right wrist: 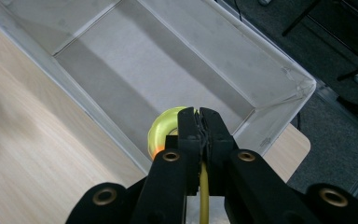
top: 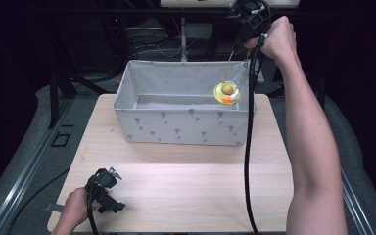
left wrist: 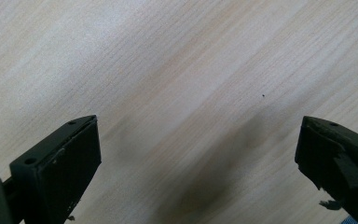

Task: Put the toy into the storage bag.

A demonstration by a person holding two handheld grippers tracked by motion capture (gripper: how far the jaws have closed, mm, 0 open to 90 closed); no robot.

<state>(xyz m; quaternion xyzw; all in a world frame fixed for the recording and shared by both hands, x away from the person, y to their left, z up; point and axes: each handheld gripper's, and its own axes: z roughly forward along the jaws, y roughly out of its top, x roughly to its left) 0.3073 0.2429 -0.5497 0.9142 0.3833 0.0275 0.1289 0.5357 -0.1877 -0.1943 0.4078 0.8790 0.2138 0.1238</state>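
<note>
Translucent yellow ring-shaped toy with an orange ball inside and a thin yellow cord (top: 226, 91) hangs over the right end of the grey fabric storage bin with small triangle print (top: 176, 128), toward two o'clock from table centre. It dangles free, touching neither wall nor floor as far as I can tell. Right gripper (right wrist: 200, 122), raised high at one o'clock, has its jaws pressed together on the cord, toy slung beneath. Judgement: toy is light, hard plastic, smooth; it will swing on the limp cord, so the cord near the ring is the steadier hold. Bin interior looks bare. Bin sits at the twelve o'clock half of the pale wooden table (top: 186, 191). Left gripper (top: 108, 195) rests low at seven o'clock, jaws spread wide over bare wood, holding nothing.
</note>
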